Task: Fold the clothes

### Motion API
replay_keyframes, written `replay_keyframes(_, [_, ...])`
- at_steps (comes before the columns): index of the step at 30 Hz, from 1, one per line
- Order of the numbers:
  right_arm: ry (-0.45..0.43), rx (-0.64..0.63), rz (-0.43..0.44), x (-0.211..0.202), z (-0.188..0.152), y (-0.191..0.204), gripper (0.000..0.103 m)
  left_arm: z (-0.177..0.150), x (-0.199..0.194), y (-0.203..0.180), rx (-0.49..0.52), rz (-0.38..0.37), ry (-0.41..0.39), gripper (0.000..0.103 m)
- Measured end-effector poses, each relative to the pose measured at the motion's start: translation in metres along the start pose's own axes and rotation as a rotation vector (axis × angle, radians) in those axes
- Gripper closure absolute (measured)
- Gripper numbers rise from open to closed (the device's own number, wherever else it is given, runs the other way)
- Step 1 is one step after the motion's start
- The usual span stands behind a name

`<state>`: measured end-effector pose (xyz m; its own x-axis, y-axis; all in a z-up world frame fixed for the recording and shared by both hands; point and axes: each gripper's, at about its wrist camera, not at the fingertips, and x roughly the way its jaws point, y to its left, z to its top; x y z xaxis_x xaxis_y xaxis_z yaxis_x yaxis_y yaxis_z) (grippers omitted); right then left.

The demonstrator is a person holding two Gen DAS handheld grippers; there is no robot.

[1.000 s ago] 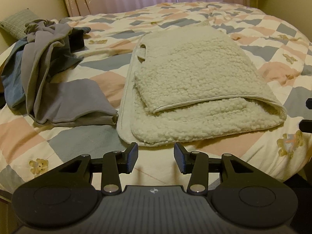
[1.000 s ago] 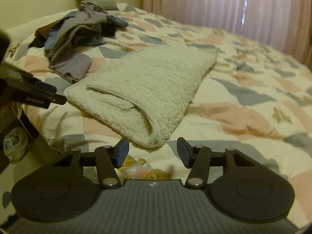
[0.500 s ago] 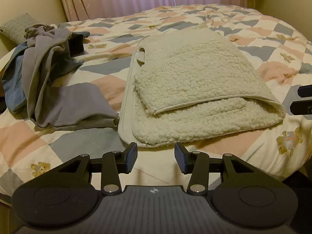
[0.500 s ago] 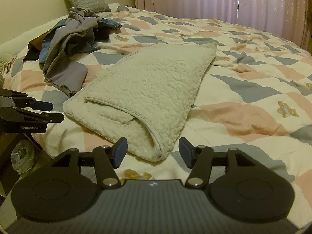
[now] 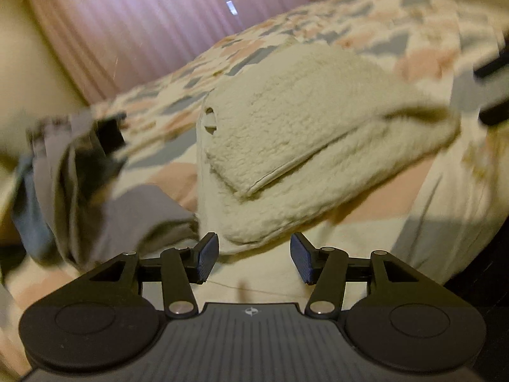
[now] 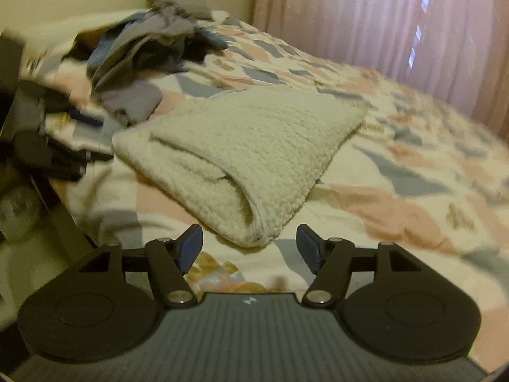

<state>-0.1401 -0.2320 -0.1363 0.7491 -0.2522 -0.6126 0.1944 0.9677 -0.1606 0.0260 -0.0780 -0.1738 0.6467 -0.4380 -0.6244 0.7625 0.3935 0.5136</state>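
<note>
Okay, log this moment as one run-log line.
stage: approach | left gripper: open, empty, jaws just widened | right gripper: open, empty, jaws just widened | fleece garment: half-folded on bed | clothes pile: untouched

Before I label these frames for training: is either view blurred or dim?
Left wrist: heavy motion smear on the clothes pile and bed; fleece soft. Right wrist: milder blur, fleece clearer. Both dim and yellowish, edges bent by the fisheye.

Bed (image 6: 397,172): fleece garment (image 6: 254,146), clothes heap (image 6: 143,47)
</note>
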Motion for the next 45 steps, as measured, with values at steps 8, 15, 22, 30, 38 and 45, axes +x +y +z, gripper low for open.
replay_keyframes(8, [0.004,-0.312,-0.098,0.029,-0.008,0.034,0.041,-0.017,0.032,-0.03,0.442,0.144,-0.082,0.047])
replay_keyframes(15, [-0.01,-0.613,-0.21,0.055,-0.024,0.055,0.045,-0.026,0.055,-0.025,0.607,0.183,-0.183,0.048])
replay_keyframes(22, [-0.013,-0.667,-0.213,0.06,-0.033,0.049,0.044,-0.053,0.058,-0.014,0.69,0.122,-0.222,0.051])
replay_keyframes(30, [-0.028,-0.657,-0.21,0.067,-0.027,0.045,0.041,-0.062,0.075,-0.011,0.82,0.125,-0.286,0.046])
replay_keyframes(38, [-0.069,-0.696,-0.2,0.07,-0.03,0.041,0.042,-0.063,0.093,-0.006,0.866,0.1,-0.369,0.062])
replay_keyframes(45, [-0.106,-0.843,-0.201,0.078,-0.032,0.04,0.046,-0.054,0.093,-0.005,0.787,0.065,-0.367,0.08])
